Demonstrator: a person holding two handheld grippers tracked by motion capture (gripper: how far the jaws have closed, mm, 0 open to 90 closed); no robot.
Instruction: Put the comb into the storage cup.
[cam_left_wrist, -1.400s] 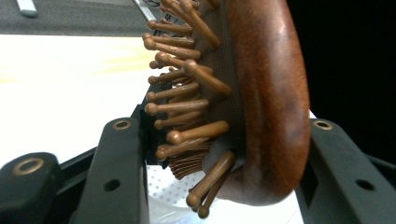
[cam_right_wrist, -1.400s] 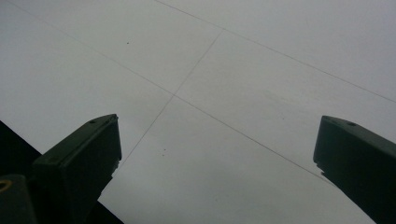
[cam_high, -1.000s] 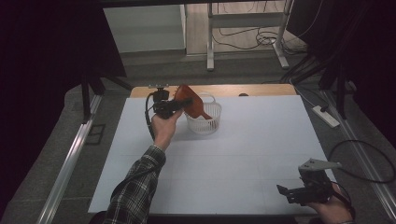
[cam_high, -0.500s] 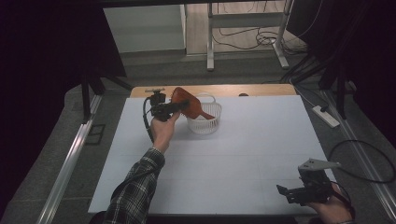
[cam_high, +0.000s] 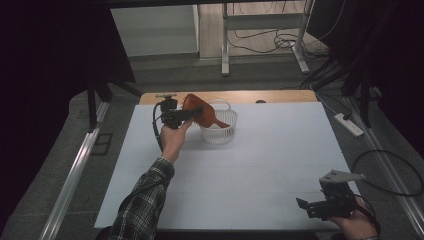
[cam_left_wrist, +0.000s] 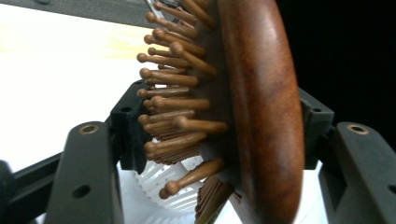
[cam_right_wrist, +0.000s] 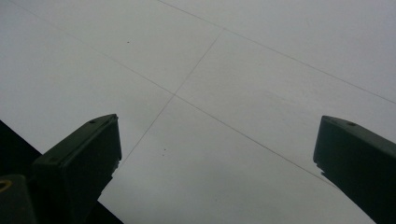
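The left tool (cam_high: 187, 115) holds a wooden hairbrush (cam_high: 200, 112) at the rim of a white basket (cam_high: 220, 131) near the far edge of the desk (cam_high: 260, 165); its jaws have just been opening, and in the left gripper view the brush head (cam_left_wrist: 252, 112) sits between them with gaps on both sides, released. The right tool (cam_high: 320, 207) rests spread wide over the desk's near right corner, grasping nothing.

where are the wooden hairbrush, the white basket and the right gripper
wooden hairbrush (cam_left_wrist: 261, 107), left gripper view, on its smooth wooden back
white basket (cam_high: 218, 134), high view, on its slatted front wall
right gripper (cam_high: 306, 206), high view, between its two jaw tips near the table's front edge
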